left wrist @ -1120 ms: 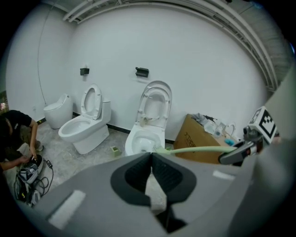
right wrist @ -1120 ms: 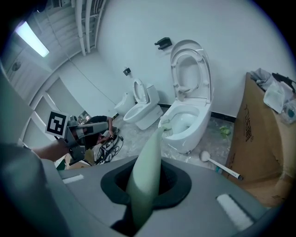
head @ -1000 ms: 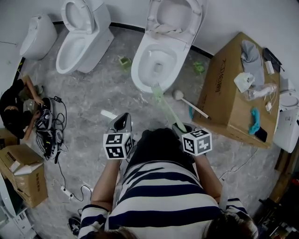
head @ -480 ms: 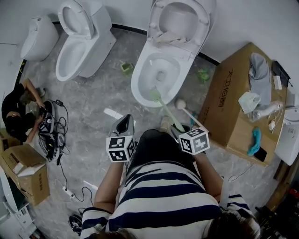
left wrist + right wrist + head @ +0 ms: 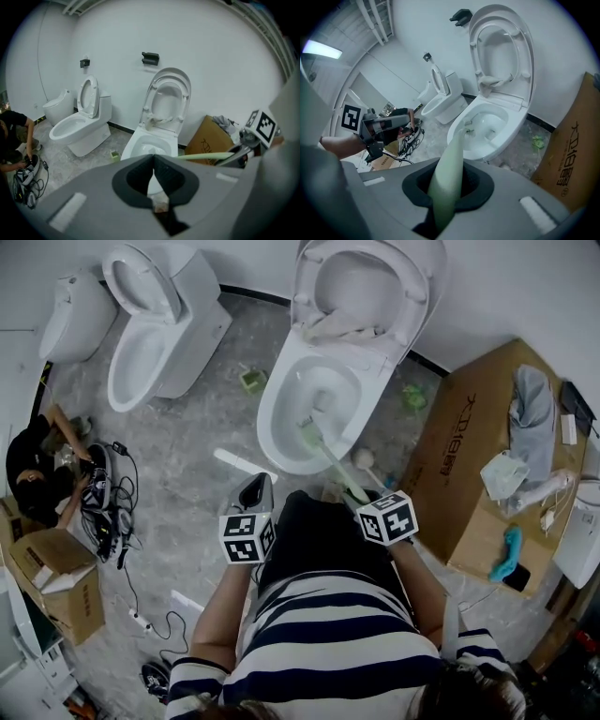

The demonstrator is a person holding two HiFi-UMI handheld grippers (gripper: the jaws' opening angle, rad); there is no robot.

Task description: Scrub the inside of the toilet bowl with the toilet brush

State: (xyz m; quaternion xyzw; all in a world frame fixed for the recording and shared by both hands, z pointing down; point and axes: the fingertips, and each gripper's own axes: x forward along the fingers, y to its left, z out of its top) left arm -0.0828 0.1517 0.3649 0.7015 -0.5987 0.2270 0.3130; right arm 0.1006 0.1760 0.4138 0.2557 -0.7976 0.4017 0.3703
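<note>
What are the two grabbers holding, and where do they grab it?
The right gripper holds the green toilet brush by its handle end; the bristles are in the toilet bowl. The left gripper is shut on nothing.

Dark-and-white striped short-sleeved shirt [image 5: 319, 643]

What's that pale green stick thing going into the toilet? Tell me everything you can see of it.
It is a toilet brush, pale green throughout and plastic-looking. The right claw is shut around its long, smooth handle. From there it slants forward over the near rim of the open toilet bowl, with its small bristled head inside the bowl. Whether the bristles touch the porcelain is unclear.
</note>
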